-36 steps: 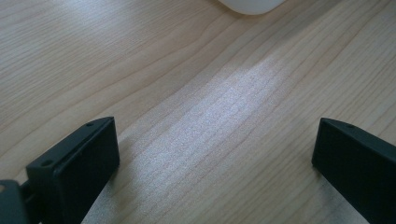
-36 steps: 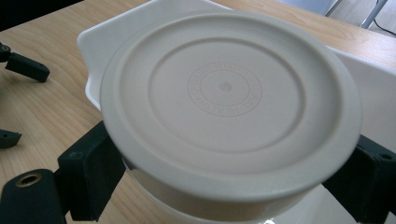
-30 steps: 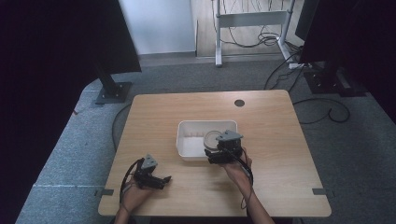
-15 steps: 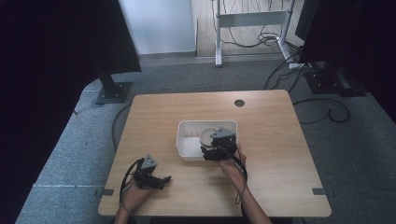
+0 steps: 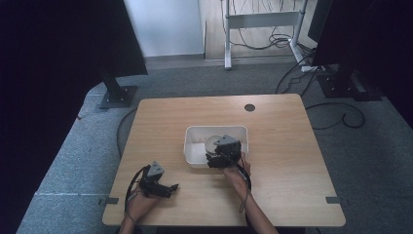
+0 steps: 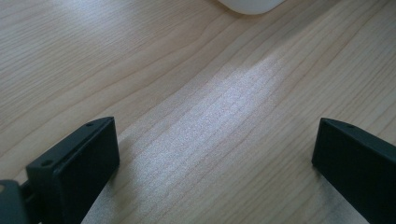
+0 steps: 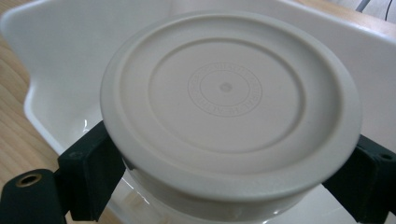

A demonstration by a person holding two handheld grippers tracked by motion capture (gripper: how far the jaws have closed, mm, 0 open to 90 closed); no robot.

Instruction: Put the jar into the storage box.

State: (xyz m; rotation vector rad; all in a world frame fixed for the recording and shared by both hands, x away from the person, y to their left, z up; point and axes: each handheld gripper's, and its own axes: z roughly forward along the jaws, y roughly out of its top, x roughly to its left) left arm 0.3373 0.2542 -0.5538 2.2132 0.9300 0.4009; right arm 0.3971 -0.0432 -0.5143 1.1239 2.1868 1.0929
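Observation:
A white rectangular tub (image 5: 195,146) stands near the middle of the wooden table (image 5: 282,146). My right gripper (image 5: 220,153) hangs over the tub's front right part, shut on a round container with a cream lid (image 7: 229,100); the jaws press on the lid's two sides. The same lid (image 5: 212,143) peeks out beyond the gripper in the high view, inside the tub (image 7: 56,60). My left gripper (image 5: 168,187) rests low at the table's front left, open, with bare wood between its fingers (image 6: 79,161).
A dark round cable hole (image 5: 250,107) sits at the table's far side. A corner of the white tub (image 6: 250,4) shows beyond the left gripper. Black stands and cables lie on the grey floor around the table.
My right gripper has moved left and forward with the lidded container, coming over the tub. The left gripper has stayed in place.

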